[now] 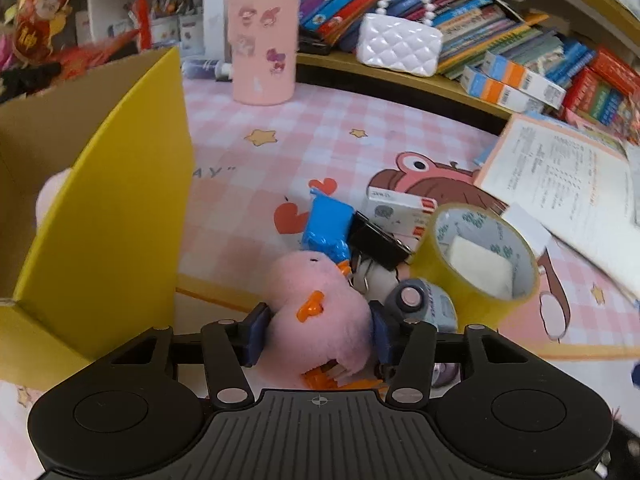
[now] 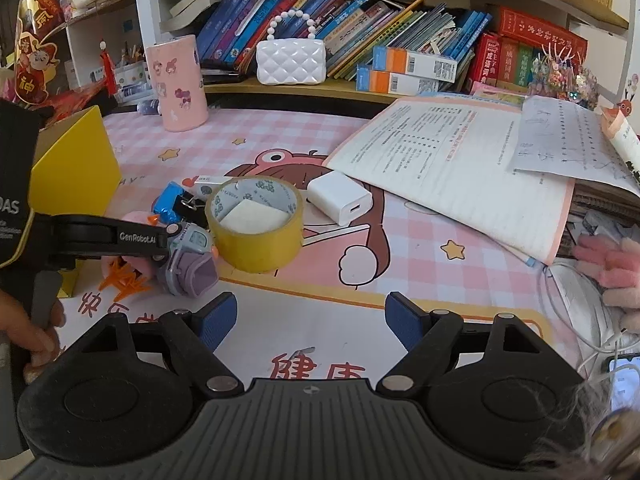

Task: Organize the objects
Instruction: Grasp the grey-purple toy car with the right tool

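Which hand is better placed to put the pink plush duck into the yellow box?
Left. Its tool has its pads against the pink plush duck, beside the yellow box. The right tool is open, empty, farther away.

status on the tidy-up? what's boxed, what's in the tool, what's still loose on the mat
Boxed: one pinkish soft item shows inside the yellow box. In hand: the left tool is clamped on the pink plush duck; the right tool is open and empty. Left: tape roll, white charger, blue toy, binder clip, small watch.
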